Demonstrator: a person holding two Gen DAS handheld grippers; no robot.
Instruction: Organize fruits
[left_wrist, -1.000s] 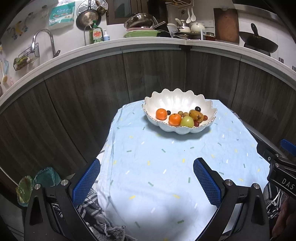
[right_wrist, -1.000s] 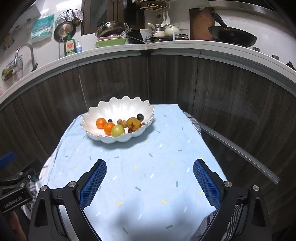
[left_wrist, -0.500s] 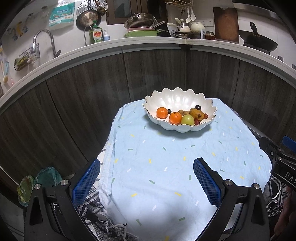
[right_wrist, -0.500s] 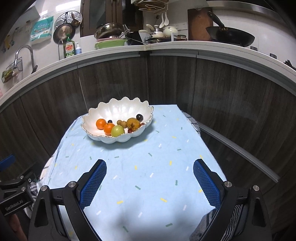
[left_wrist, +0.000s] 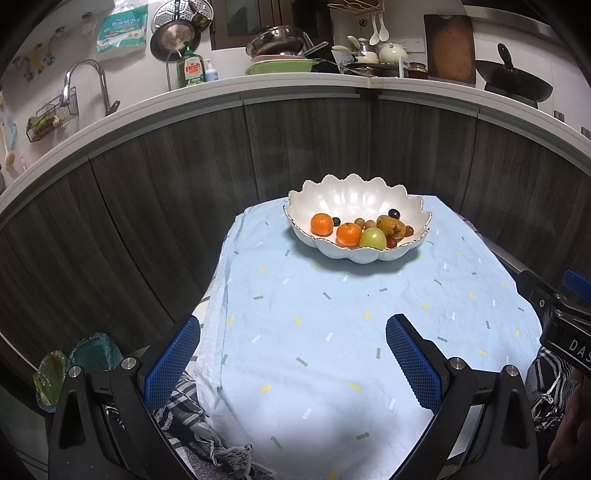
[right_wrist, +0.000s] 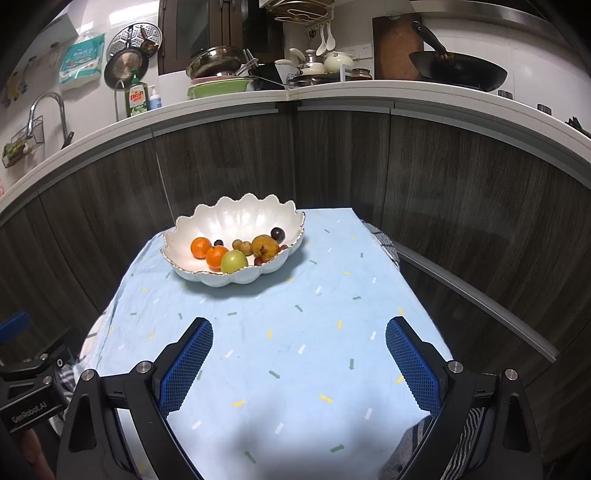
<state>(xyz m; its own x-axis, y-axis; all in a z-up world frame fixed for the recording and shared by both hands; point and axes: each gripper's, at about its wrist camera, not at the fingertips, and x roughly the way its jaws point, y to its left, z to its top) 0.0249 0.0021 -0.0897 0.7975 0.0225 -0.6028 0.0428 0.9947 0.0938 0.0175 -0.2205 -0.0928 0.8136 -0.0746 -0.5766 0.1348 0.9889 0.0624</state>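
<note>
A white scalloped bowl (left_wrist: 351, 199) (right_wrist: 240, 218) stands at the far end of a table with a light blue patterned cloth (left_wrist: 332, 332) (right_wrist: 295, 332). In the bowl lie two oranges (left_wrist: 321, 224) (right_wrist: 201, 247), a green apple (left_wrist: 373, 238) (right_wrist: 233, 261), a yellow-brown mango (left_wrist: 390, 226) (right_wrist: 265, 246), dark grapes (left_wrist: 394, 213) (right_wrist: 277, 233) and several small fruits. My left gripper (left_wrist: 293, 363) is open and empty above the cloth's near left edge. My right gripper (right_wrist: 299, 363) is open and empty above the near end, well short of the bowl.
Dark wood cabinet fronts (left_wrist: 184, 184) curve closely behind the table. The counter above (right_wrist: 332, 88) holds pots, a wok and dish soap. A striped cloth (left_wrist: 184, 406) hangs under the tablecloth. The right gripper's body (left_wrist: 565, 325) shows at the left view's right edge.
Both grippers have drawn back and up from the bowl, so it looks smaller and farther. The jaws stayed open. The fruits have not moved.
</note>
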